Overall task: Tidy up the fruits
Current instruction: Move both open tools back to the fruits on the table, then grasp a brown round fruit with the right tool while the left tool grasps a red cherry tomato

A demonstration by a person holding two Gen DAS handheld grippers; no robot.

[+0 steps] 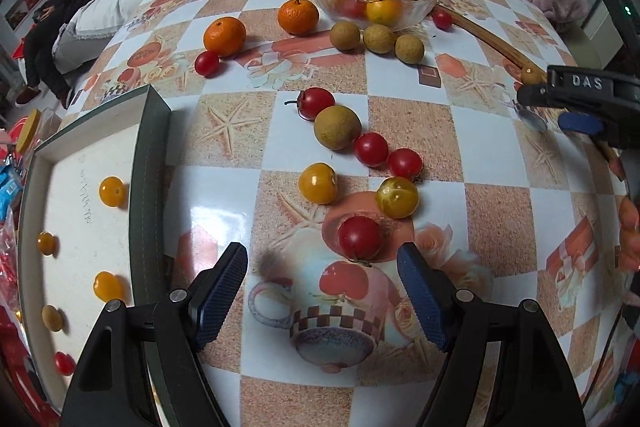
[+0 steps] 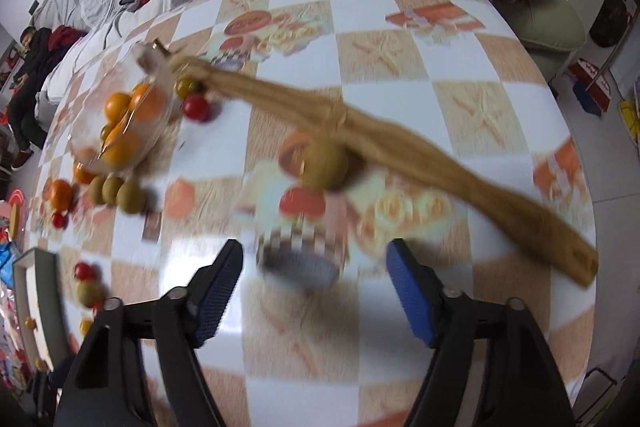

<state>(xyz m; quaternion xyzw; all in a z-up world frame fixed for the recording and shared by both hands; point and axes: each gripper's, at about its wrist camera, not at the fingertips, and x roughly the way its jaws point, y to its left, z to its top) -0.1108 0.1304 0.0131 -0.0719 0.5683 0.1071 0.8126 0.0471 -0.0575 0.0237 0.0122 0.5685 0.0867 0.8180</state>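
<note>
At the far left sits the white tray (image 1: 80, 163) with a few small yellow and red fruits already in it, its dark rim right beside my left gripper (image 1: 322, 287). Those jaws stand wide with nothing between them, hanging over the patterned table (image 1: 224, 211). Just ahead of them, nearer the right pad, lies a red tomato (image 1: 359, 237); I judge that to be my next pick. To take it well I should shift a little right so it sits midway between the pads, come straight down, and close gently, since it is soft and would roll. A yellow tomato (image 1: 397, 197) sits just beyond it, near enough to be nudged, so I keep my right pad clear of it.

Further right, my right gripper (image 2: 316, 291) is also wide apart and empty, over bare table. Its picture is blurred. Ahead lies a brown round fruit (image 2: 325, 166) touching a long wooden stick (image 2: 440, 163). I should settle before closing, and approach from the near side so the stick does not catch a pad.
</note>
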